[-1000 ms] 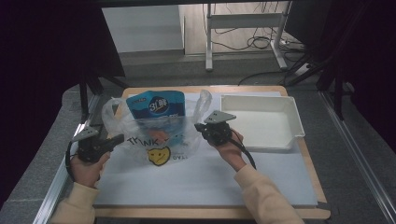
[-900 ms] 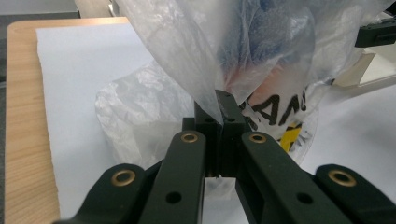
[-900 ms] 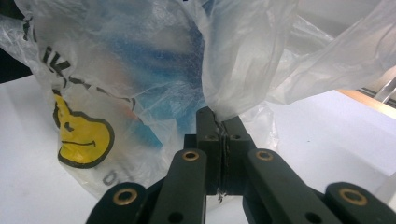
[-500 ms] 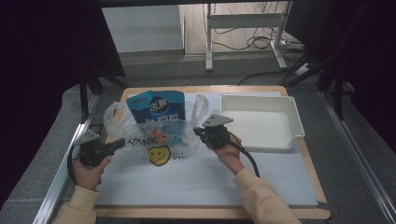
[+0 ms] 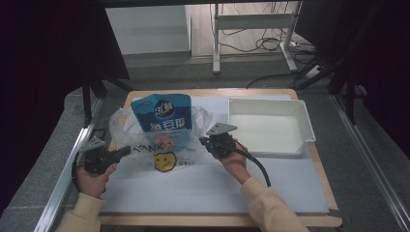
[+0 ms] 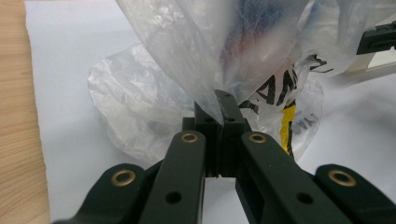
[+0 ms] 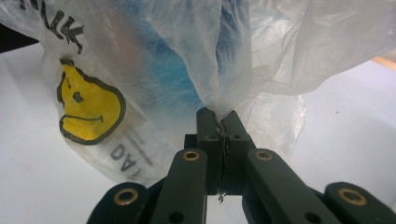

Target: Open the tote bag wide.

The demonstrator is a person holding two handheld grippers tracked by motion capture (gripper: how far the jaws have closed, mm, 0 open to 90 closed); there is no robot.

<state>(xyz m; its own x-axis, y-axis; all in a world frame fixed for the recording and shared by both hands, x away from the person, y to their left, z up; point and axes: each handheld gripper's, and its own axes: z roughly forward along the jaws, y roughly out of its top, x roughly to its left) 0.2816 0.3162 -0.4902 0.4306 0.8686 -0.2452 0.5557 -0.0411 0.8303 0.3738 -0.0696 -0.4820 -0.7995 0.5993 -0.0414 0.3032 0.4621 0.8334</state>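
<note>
Since a second ago your left gripper (image 5: 124,151) has slid outward and toward you, while your right gripper (image 5: 203,141) has shifted only slightly, so the thin plastic bag (image 5: 145,145) between them now lies stretched wider. You have two grippers at work, and each is clenched on that one bag: in the left gripper view the jaws are pressed together on a pinch of clear film (image 6: 205,70), and in the right gripper view the jaws are closed the same way on another fold of it (image 7: 233,84). One blue snack pouch (image 5: 164,115) sits inside the bag, between your two grippers and a little beyond them, its top standing out past the bag's mouth. One yellow smiley face (image 5: 165,161) is printed on the bag, nearer you than the pouch and closer to your right gripper than to your left; it shows beside the jaws in the right gripper view (image 7: 88,105). One empty white tray (image 5: 295,140) lies just beyond and outside your right gripper, apart from the bag. Everything rests on one white mat (image 5: 193,188) covering the wooden table (image 5: 309,220).
</note>
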